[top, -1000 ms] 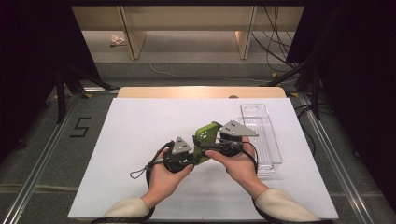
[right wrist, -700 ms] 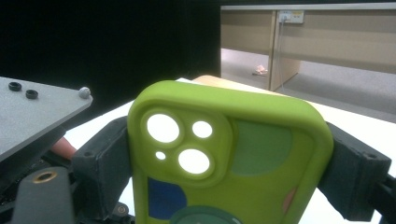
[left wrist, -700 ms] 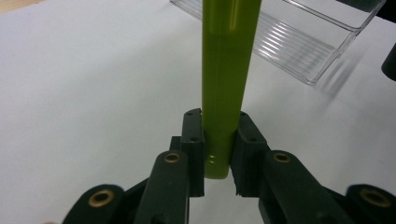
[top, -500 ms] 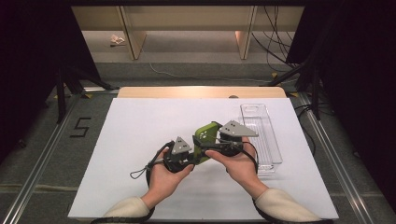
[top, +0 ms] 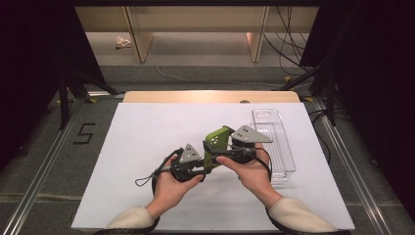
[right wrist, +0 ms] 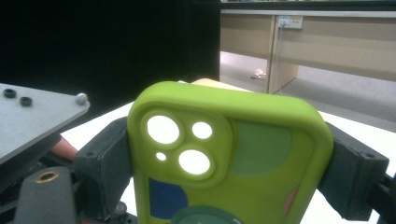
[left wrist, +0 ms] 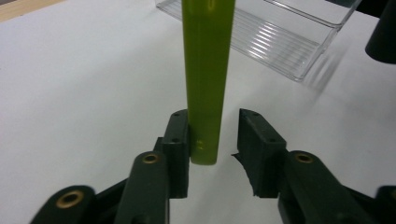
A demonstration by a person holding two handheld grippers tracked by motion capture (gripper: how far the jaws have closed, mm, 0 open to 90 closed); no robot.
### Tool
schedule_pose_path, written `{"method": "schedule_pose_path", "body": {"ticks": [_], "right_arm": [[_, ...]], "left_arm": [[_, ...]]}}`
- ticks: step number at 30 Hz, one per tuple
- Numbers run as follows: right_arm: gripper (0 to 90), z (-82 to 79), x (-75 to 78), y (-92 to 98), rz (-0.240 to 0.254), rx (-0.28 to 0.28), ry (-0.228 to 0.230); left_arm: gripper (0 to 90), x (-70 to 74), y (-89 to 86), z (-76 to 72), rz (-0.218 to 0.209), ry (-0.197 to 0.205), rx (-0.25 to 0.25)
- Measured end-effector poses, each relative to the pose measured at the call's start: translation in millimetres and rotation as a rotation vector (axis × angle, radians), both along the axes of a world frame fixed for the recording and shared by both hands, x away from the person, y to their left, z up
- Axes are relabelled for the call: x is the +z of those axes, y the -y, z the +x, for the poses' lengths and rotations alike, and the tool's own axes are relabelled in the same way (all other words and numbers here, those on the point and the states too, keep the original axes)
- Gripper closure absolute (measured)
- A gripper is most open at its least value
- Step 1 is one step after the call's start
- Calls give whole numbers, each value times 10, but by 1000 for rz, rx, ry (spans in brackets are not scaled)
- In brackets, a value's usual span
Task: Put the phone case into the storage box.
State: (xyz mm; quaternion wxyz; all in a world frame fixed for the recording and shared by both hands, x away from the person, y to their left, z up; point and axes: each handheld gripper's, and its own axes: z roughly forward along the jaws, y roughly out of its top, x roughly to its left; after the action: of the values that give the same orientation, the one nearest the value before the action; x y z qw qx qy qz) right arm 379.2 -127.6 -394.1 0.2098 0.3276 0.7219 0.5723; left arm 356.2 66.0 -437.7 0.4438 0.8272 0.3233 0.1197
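Observation:
A lime-green phone case [top: 218, 139] with camera cut-outs is held up over the white table between both hands. My right gripper [right wrist: 231, 163] is shut on the phone case [right wrist: 233, 154], one jaw on each long side. My left gripper [left wrist: 214, 135] has just been opening its jaws. The case's thin edge [left wrist: 208, 70] stands between them, lying against one pad [left wrist: 180, 140], with a gap to the other. In the high view my left gripper [top: 208, 161] sits just left of the case and my right gripper [top: 226, 147] just right of it.
A clear plastic tray [top: 276, 142] lies on the white table cover [top: 147, 147] to the right of the hands, and it also appears beyond the case as the ribbed tray [left wrist: 280, 37]. Dark stands and cables flank the table.

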Motion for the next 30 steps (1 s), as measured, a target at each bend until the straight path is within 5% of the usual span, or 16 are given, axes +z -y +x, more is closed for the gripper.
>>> {"method": "schedule_pose_path", "body": {"ticks": [17, 30], "right_arm": [[164, 40, 91, 122, 0, -25, 21], [165, 85, 172, 241, 10, -62, 31]], "left_arm": [[142, 62, -179, -2, 40, 11, -97], [25, 119, -411, -30, 24, 25, -85]]}}
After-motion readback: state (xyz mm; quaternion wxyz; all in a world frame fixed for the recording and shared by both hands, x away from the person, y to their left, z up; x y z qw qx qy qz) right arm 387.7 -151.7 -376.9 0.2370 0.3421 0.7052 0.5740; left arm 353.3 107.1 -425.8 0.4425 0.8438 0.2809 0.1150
